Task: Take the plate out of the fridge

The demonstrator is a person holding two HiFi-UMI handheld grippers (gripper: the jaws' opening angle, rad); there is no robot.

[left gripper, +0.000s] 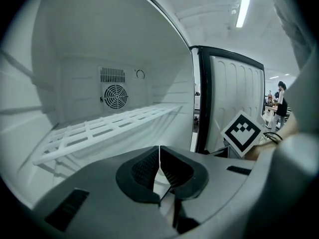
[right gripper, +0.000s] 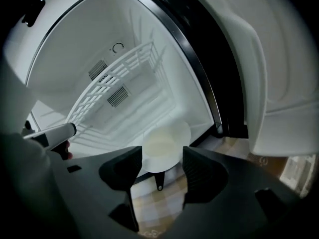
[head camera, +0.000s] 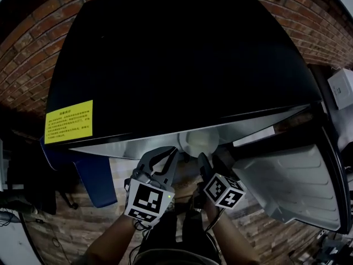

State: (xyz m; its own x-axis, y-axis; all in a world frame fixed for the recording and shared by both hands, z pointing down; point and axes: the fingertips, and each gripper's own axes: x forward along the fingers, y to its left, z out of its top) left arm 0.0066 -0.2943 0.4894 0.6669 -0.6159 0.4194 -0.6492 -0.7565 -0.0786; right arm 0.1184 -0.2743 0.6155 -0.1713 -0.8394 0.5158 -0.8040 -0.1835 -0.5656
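Note:
A pale round plate lies on the bottom floor of the open fridge, close to its front edge. In the head view the plate shows just under the fridge's black top. My right gripper is open, its jaws spread just short of the plate's near rim, not touching it. It appears below the plate in the head view. My left gripper is shut on nothing and points into the fridge toward the white wire shelf. From above, the left gripper hangs just left of the plate.
The fridge door stands open to the right, its white liner beside my right gripper. A vent fan sits on the back wall. A brick wall is behind the fridge, and checked flooring lies below.

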